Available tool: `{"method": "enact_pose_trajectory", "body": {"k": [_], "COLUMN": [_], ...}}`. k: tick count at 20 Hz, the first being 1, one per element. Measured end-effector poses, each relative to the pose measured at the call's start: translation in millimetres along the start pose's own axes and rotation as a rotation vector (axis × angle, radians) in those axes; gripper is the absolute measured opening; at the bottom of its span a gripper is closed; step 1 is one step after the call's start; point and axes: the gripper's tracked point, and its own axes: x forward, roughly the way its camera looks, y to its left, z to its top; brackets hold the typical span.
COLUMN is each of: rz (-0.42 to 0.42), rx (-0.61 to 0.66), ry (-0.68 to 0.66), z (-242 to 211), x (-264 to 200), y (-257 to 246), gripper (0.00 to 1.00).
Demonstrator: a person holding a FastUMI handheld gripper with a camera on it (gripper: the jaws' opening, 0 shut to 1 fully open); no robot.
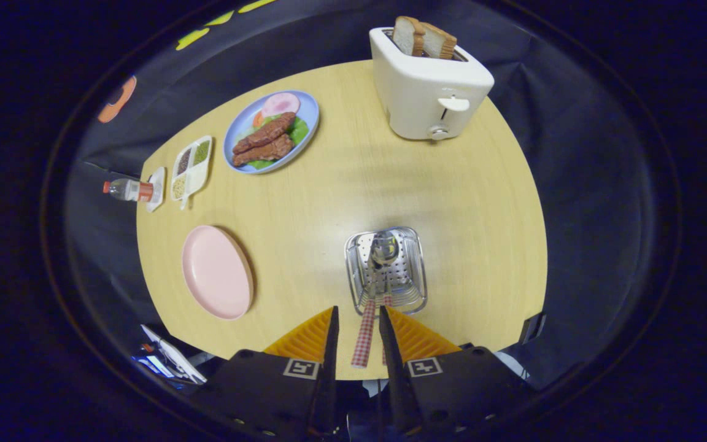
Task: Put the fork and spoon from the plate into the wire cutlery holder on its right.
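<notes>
While slightly parted, tongs (358, 319) straddle checked-handled spoon (366, 334), bowl in wire cutlery holder (413, 270), grip uncertain.

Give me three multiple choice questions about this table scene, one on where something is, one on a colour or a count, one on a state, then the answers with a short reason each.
1. Where does the wire cutlery holder stand?
A. just ahead of the gripper
B. behind the toaster
C. on the blue plate

2. What colour is the plate with nothing on it?
A. green
B. pink
C. black

3. What is in the toaster?
A. nothing
B. a spoon
C. bread slices sticking up

Answers: 1 A, the holder sits right beyond the fingertips. 2 B, the bare plate beside the holder is pink. 3 C, the slices rise out of the slots.
</notes>
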Motion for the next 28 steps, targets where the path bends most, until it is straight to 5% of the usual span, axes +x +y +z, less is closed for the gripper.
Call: {"method": "enact_pose_trajectory", "body": {"k": [4, 12, 15, 22, 28], "rz": [0.017, -0.041, -0.073, -0.092, -0.04], "rx": [-0.011, -0.133, -0.167, -0.191, -0.204], "ry": [-0.143, -0.423, -0.574, -0.959, -1.283], "z": [-10.1, -39.7, -39.4, -45.2, -73.7], "x": [-14.6, -76.2, -116.8, -208.0, -273.8], "y": [21.0, 65.9, 75.6, 92.1, 105.5], "gripper": [0.41, 0.69, 0.7, 0.95, 0.95]}}
